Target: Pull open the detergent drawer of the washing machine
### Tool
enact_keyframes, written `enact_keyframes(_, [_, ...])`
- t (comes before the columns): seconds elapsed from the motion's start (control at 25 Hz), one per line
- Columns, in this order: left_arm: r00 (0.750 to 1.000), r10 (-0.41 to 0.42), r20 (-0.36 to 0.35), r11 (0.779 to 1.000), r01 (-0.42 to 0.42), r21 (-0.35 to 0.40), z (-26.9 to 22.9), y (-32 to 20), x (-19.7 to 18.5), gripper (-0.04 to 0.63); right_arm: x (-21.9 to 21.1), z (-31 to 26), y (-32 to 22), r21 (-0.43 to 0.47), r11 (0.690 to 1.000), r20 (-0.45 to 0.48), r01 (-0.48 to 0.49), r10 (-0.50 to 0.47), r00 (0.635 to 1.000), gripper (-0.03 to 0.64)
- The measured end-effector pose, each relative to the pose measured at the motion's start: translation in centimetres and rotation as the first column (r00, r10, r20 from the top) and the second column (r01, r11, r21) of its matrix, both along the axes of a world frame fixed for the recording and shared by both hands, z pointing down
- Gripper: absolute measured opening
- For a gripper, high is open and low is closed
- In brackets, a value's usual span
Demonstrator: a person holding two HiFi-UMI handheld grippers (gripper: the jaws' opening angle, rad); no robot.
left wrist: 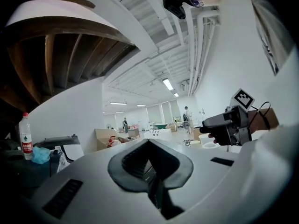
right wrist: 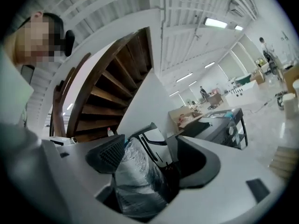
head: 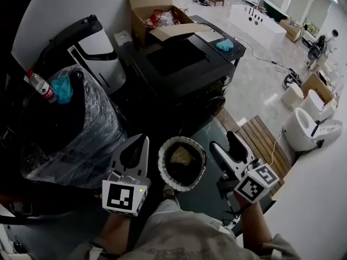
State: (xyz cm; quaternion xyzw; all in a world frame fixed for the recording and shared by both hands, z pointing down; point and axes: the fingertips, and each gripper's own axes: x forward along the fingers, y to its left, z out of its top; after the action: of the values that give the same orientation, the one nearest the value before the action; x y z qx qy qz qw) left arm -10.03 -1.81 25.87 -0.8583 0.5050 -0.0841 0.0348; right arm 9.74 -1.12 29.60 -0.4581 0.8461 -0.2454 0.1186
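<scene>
A dark, flat-topped washing machine (head: 179,64) stands ahead of me, past a round bin; in the right gripper view the washing machine (right wrist: 219,125) is far off on the right. I cannot make out its detergent drawer. My left gripper (head: 142,141) is low near my body, well short of the machine, its jaws together and nothing in them; its own view shows the left gripper (left wrist: 149,164) with pads meeting. My right gripper (head: 223,141) is held at the same height on the right, jaws apart and empty. Through the gap of the right gripper (right wrist: 149,157) a plastic-wrapped bundle shows.
A plastic-wrapped bundle (head: 70,129) with a water bottle (head: 40,86) on it stands at the left. A round white-rimmed bin (head: 181,163) sits between the grippers. An open cardboard box (head: 157,15) is behind the machine, and a wooden slat platform (head: 265,140) lies on the right.
</scene>
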Motion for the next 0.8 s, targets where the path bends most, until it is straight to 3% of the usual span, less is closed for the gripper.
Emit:
enact_keyframes(0.52, [0.998, 0.057, -0.02, 0.997, -0.058, -0.048, 5.5, -13.4, -3.4, 0.016, -4.5, 10.4, -13.9, -0.273, 0.962, 0.253, -0.024, 0.096, 0.963, 0.345])
enact_keyframes(0.8, [0.997, 0.075, -0.017, 0.995, -0.076, -0.062, 9.6, -18.1, -4.3, 0.015, -7.2, 14.9, -19.6, -0.33, 0.944, 0.349, 0.001, 0.121, 0.929, 0.353])
